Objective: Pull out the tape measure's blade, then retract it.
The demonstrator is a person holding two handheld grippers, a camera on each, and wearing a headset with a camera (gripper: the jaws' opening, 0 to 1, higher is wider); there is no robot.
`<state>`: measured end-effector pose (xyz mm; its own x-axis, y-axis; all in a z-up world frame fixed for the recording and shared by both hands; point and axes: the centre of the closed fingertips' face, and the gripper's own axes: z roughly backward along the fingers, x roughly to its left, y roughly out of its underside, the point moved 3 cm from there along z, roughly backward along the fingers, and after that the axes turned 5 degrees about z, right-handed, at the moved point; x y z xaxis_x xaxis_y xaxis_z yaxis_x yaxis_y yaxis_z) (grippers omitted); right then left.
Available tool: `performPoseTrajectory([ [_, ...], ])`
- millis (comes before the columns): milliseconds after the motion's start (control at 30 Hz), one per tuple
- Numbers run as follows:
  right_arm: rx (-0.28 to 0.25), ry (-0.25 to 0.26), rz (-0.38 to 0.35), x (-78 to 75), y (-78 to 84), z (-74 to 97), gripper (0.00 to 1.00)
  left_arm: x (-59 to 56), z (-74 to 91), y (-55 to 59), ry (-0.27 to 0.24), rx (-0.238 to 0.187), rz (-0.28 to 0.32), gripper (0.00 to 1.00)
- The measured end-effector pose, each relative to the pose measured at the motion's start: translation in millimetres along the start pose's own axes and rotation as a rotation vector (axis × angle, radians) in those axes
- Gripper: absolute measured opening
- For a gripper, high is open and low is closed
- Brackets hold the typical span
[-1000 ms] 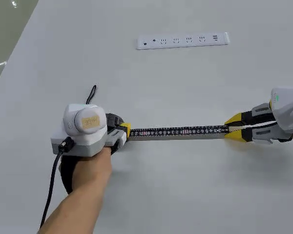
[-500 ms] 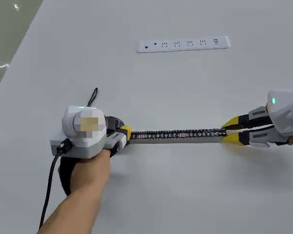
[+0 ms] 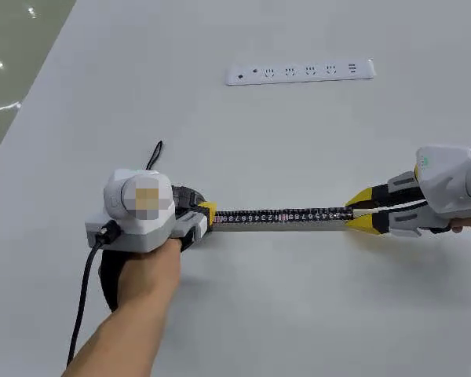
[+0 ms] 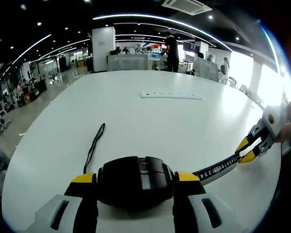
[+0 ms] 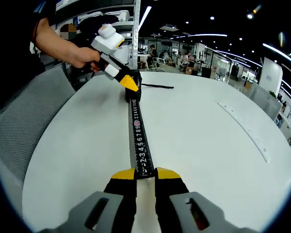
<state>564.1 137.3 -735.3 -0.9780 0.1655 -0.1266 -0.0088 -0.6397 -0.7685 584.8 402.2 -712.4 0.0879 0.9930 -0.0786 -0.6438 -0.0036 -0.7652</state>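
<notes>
With the left tongs [image 3: 206,214] clamped on the case [image 4: 136,184] on the bench [image 3: 298,126] and the right tongs [image 5: 145,174] pinching the drawn-out blade [image 3: 282,216] by its tip, a slipped pinch could let it whip back.

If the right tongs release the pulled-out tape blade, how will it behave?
The black numbered tape blade spans straight to the right tongs, so probably springy-stiff. It looks thin, so likely light and easily kinked. Released, it may snap back.

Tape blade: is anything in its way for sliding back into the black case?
No, nothing visible. The blade runs along the table from the right gripper straight into the case in the left gripper. The power strip lies far off to the side.
</notes>
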Motion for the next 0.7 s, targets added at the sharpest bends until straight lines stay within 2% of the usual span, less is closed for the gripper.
performPoseTrajectory([
  [700,-0.023,-0.019,-0.009,2.7,-17.1,-21.4,0.12,1.2,-0.7,0.4,0.005,0.006,0.015,0.59],
])
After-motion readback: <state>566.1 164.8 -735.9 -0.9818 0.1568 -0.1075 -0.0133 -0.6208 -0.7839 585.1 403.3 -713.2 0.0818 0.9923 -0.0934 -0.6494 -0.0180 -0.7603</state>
